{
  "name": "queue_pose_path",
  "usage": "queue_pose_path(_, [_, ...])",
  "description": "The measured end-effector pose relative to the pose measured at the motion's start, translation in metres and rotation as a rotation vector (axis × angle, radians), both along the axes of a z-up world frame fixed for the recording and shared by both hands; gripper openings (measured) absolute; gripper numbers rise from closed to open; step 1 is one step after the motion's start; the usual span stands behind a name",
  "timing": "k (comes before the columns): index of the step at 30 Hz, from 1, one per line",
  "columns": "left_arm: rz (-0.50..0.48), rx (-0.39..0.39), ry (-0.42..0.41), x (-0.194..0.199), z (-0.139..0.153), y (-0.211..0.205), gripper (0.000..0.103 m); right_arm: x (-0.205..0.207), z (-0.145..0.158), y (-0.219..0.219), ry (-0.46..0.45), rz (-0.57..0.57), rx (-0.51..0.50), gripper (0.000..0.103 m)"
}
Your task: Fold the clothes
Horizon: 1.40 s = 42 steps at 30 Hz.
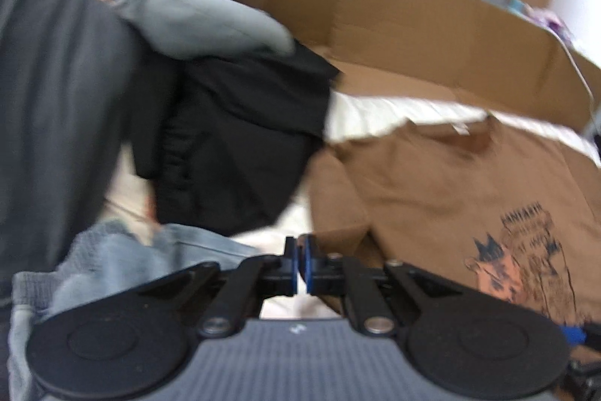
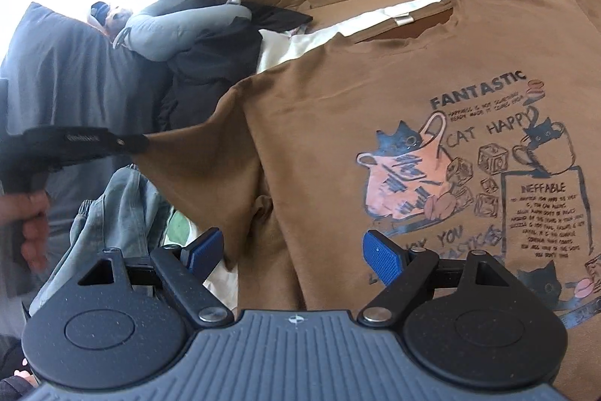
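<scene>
A brown T-shirt (image 2: 375,70) with a cat print lies face up and spread out on a white sheet (image 2: 285,44); it is also in the left wrist view as the brown T-shirt (image 1: 432,183). My left gripper (image 1: 301,262) is shut on the edge of the shirt's left sleeve. From the right wrist view, the left gripper (image 2: 137,142) holds that sleeve (image 2: 195,153) stretched out to the left. My right gripper (image 2: 293,250) hovers open over the shirt's lower left part, with nothing between its blue pads (image 2: 379,250).
A black garment (image 1: 240,145), a grey pillow (image 1: 195,21) and a dark grey cushion (image 1: 56,81) are piled to the left. Light blue jeans (image 2: 124,205) lie near the left front. Flattened cardboard boxes (image 1: 432,36) stand behind the sheet. A hand (image 2: 30,217) holds the left gripper's handle.
</scene>
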<state>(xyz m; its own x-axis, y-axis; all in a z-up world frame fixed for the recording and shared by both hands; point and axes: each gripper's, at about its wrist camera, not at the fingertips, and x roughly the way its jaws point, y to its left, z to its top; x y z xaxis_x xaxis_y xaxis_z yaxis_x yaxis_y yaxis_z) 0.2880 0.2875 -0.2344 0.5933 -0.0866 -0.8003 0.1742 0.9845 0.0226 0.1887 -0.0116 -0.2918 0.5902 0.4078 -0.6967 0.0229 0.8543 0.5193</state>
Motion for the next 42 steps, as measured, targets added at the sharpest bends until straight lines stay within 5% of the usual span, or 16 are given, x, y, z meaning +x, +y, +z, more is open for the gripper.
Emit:
queue_pose_path(10, [0.193, -0.074, -0.023, 0.005, -0.006, 0.059, 0.004, 0.000, -0.007, 0.017, 0.006, 0.042, 0.034, 0.086])
queue_pose_path(21, [0.250, -0.081, -0.057, 0.029, -0.019, 0.086, 0.003, 0.000, -0.019, 0.044, 0.027, 0.094, 0.037, 0.086])
queue_pose_path(33, [0.295, 0.007, -0.004, 0.044, -0.043, 0.096, 0.003, 0.001, -0.026, 0.041, 0.045, 0.086, 0.032, 0.086])
queue_pose_path(42, [0.252, -0.007, -0.005, 0.053, -0.051, 0.097, 0.003, 0.037, 0.000, 0.030, -0.044, 0.106, 0.050, 0.084])
